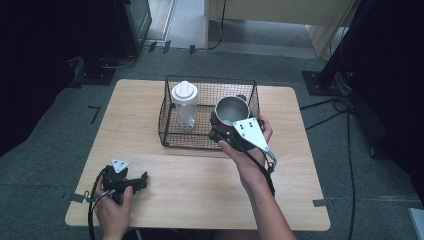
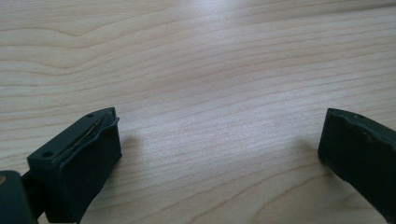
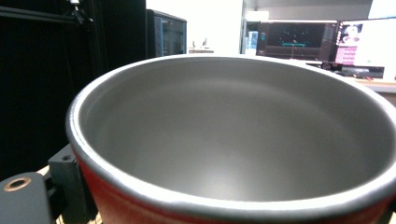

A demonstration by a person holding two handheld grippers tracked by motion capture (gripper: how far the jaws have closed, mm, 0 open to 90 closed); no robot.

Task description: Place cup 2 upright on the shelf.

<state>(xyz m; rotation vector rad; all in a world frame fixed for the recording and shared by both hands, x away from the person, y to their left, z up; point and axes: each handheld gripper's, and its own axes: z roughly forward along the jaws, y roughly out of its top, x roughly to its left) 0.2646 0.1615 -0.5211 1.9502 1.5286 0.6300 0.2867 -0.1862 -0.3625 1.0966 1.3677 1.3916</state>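
Note:
A red cup with a bare metal inside hangs over the right front part of the black wire basket, about level with its rim. My right gripper is shut on the cup's near wall. In the right gripper view the cup takes up most of the picture, with one black finger against its red outside. My left gripper rests on the table near the front left. Its jaws stand wide open in the left gripper view, with bare wood between them.
A clear bottle with a white lid stands upright in the left half of the basket. The wooden table has free room in front of the basket. Cables and dark stands lie on the grey floor around it.

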